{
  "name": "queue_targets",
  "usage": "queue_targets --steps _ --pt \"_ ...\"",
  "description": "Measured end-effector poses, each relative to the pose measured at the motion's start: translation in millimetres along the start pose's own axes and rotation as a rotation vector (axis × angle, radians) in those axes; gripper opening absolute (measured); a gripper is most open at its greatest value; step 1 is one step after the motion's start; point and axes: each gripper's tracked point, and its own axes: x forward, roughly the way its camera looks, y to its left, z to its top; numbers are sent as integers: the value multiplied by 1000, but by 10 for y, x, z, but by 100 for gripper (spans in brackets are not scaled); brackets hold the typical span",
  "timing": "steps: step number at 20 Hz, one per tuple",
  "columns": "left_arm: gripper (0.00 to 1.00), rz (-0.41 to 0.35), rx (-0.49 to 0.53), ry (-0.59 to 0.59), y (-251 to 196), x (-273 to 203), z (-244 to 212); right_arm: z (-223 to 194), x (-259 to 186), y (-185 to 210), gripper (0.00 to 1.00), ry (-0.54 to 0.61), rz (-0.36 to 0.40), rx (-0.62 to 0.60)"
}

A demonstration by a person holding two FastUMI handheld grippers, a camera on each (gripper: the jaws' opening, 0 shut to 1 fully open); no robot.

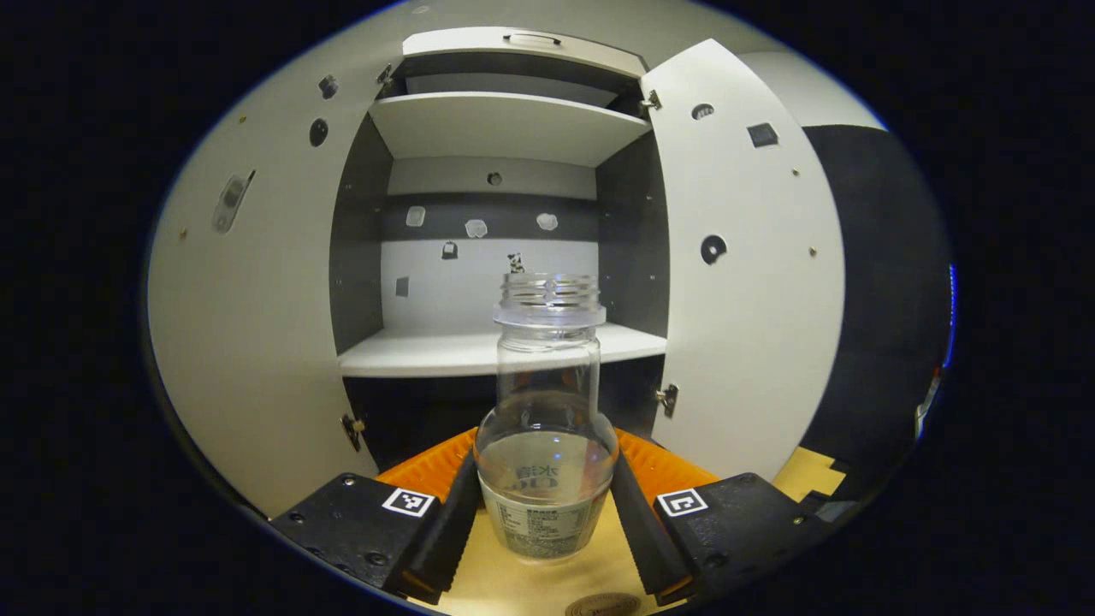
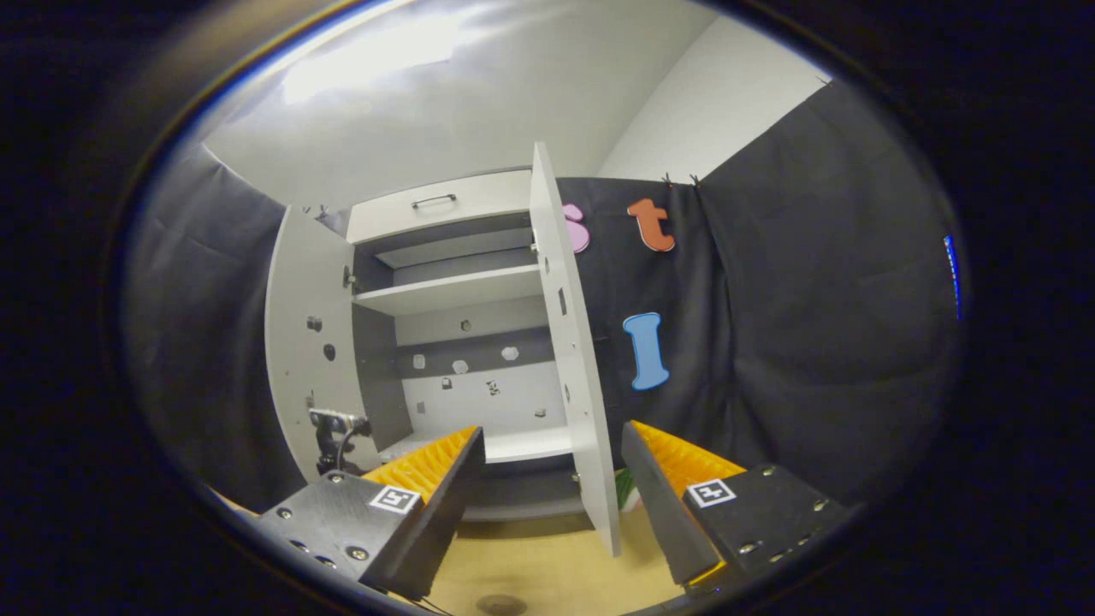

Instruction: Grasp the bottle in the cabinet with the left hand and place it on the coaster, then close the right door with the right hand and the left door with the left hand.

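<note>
- Left gripper (image 1: pixel 545 505) clamps the uncapped bottle (image 1: pixel 546 428) upright, out of the cabinet (image 1: pixel 505 351), above the table (image 1: pixel 505 582).
- Coaster (image 1: pixel 603 606) at 6 o'clock; tilting could spill water.
- Right gripper (image 2: pixel 552 505) gapes wide; right door (image 2: pixel 571 359) at 12 o'clock.

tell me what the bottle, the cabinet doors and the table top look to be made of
Bottle: clear plastic or glass, glossy; the cabinet shows through it, the neck is threaded; which one is unclear.
Cabinet doors: white laminated board, matte, with drilled holes and metal hinges; probably particleboard, core hidden.
Table top: pale wood or wood-look laminate, smooth, tan colour.
</note>
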Motion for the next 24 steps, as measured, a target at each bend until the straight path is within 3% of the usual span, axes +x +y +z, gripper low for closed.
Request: queue_targets --steps 4,8,11,15,16,18,19,20,24 --pt "80 -63 -7 36 -359 -234 -696 -25 33 145 100 -7 34 -26" --pt "80 -115 91 51 -626 -445 -1298 -177 95 309 97 9 39 -8" --pt "80 -152 101 81 -762 -556 -1672 -375 124 367 97 45 33 26" --pt "80 -189 87 101 -802 -492 -1951 -617 103 379 98 78 -2 102" --pt "80 -196 88 118 -815 -463 -2009 -696 91 388 93 96 -6 116" --pt "80 -200 77 126 -778 -436 -2039 -833 96 366 98 143 -24 131" --pt "80 -195 68 126 -763 -427 -2044 -889 95 356 93 161 -35 131" --pt "80 -196 62 130 -762 -425 -2056 -903 91 338 98 167 -42 127" --pt "81 -226 52 169 -749 -438 -2136 -886 106 320 98 158 -38 136"
